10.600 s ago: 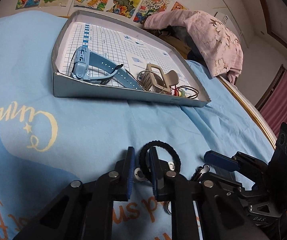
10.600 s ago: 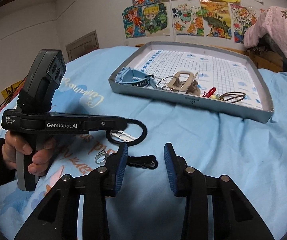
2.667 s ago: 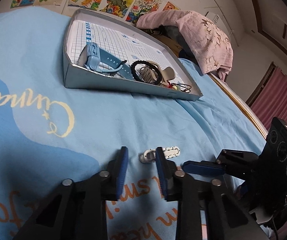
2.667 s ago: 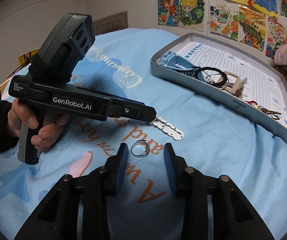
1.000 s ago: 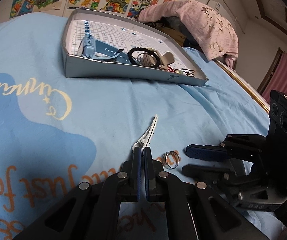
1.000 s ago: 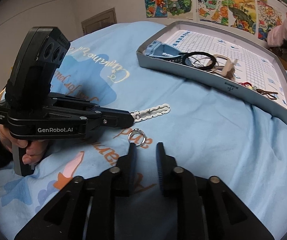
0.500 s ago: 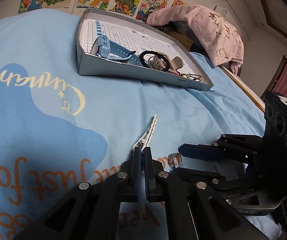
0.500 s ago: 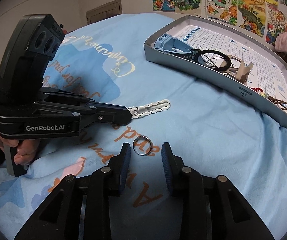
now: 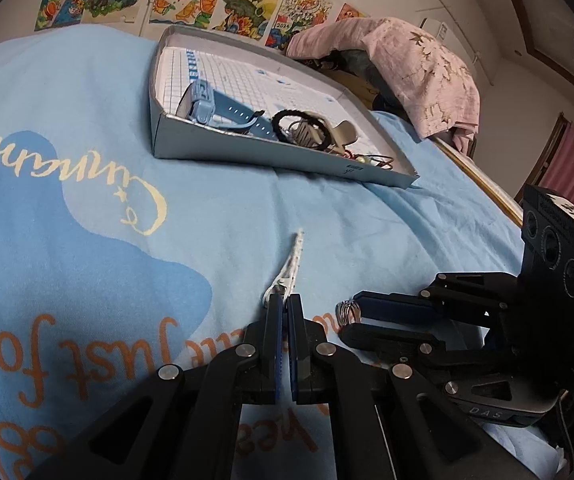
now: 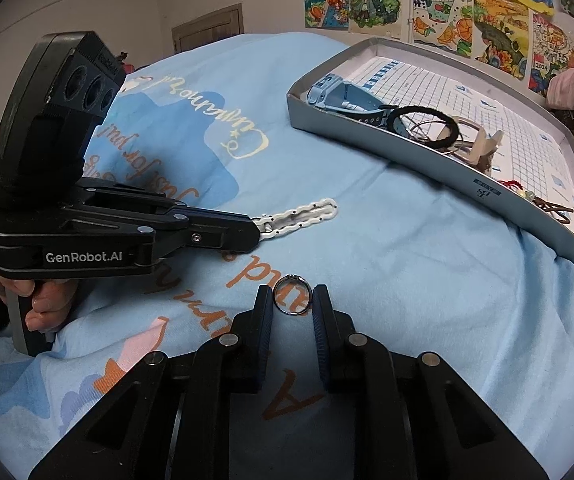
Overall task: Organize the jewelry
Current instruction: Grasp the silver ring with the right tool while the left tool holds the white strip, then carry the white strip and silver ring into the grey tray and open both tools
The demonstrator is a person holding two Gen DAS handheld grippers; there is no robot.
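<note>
Ahead of both grippers, tray (image 9: 271,156): it sits well beyond your fingertips on the blue bedspread (image 9: 67,240), already holding the blue watch (image 9: 223,110), a black hair tie (image 10: 427,126) and a beige claw clip (image 10: 483,146).
Step in hand: you are gathering the last two loose pieces for the tray, one per hand.
Left gripper (image 9: 285,304): clamped fully on the spring end of the white hair clip (image 9: 293,258), whose length sticks straight out past the tips, clear of the bedspread as far as I can judge.
Right gripper (image 10: 291,294): nearly closed, its jaws have just been closing, with the silver ring (image 10: 291,295) standing between the pads; I cannot tell whether both pads touch it.
Next move: finish the squeeze gently so the ring does not pop sideways, then lift and carry both pieces forward over the tray's near wall.
</note>
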